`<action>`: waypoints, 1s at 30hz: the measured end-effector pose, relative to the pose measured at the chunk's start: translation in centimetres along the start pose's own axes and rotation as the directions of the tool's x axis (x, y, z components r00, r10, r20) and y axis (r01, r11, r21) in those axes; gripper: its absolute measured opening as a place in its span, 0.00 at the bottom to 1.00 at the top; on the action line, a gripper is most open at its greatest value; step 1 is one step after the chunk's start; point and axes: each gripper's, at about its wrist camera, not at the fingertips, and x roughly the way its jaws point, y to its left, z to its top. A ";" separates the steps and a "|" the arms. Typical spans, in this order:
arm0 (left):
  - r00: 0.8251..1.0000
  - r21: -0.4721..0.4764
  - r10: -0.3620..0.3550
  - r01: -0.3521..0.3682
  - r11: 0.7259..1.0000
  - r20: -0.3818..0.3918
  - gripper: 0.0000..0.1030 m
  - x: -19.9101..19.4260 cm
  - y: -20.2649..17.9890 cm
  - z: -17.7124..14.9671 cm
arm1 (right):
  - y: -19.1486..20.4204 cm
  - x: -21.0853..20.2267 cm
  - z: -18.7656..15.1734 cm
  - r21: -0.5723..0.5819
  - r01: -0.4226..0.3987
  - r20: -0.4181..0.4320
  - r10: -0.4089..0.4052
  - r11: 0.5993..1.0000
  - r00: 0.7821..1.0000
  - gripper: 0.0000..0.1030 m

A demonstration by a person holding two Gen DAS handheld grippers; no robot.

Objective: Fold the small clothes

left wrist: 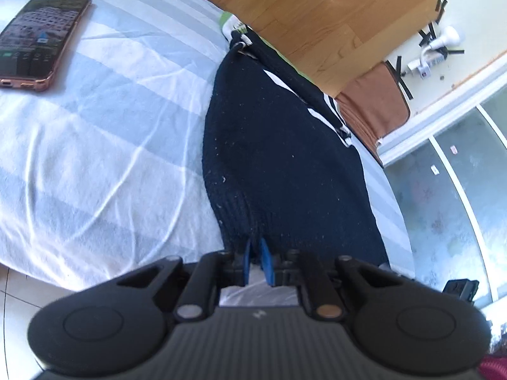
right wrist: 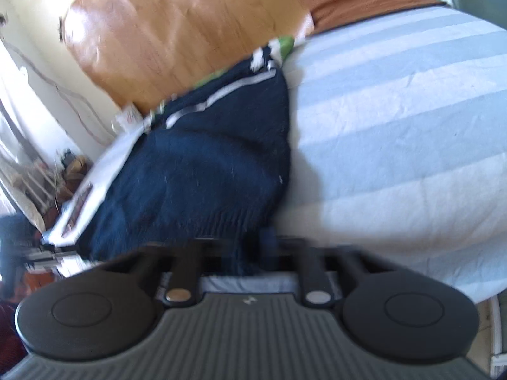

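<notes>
Left wrist view: left hand-held gripper [left wrist: 256, 264] has its blue pads [left wrist: 265, 266] pinched on the ribbed hem of the navy knit sweater [left wrist: 279, 158]. Sweater runs straight ahead of it on the striped bed sheet [left wrist: 104, 145], along the wooden headboard [left wrist: 323, 22]. Phone [left wrist: 41, 38] lies far ahead-left.

Right wrist view, blurred: right hand-held gripper [right wrist: 253, 247] is clamped on the sweater [right wrist: 196, 171] hem; fabric bunches ahead-left, sheet [right wrist: 396, 133] to the right.

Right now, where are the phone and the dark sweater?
phone [left wrist: 41, 36], left wrist view, middle of its screen.
dark sweater [left wrist: 282, 158], left wrist view, middle of the knit body.
</notes>
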 end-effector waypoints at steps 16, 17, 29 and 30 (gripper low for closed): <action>0.951 -0.057 -0.203 0.222 0.973 0.234 0.07 -4.2 -0.9 7.3 | -1.9 -0.9 7.8 0.176 -0.217 0.167 0.188 0.960 0.968 0.10; 0.948 -0.051 -0.212 0.230 0.972 0.237 0.07 -3.4 -1.1 8.5 | -1.9 -0.3 8.7 0.181 -0.206 0.168 0.176 0.962 0.970 0.10; 0.972 -0.224 0.047 0.006 0.975 0.231 0.50 9.0 1.1 23.3 | -5.6 11.1 19.1 0.299 0.075 0.179 -0.133 0.951 0.975 0.32; 0.974 -0.211 0.010 0.039 0.977 0.226 0.51 9.3 1.5 23.0 | -6.1 10.7 18.6 0.289 0.005 0.189 -0.063 0.957 0.980 0.33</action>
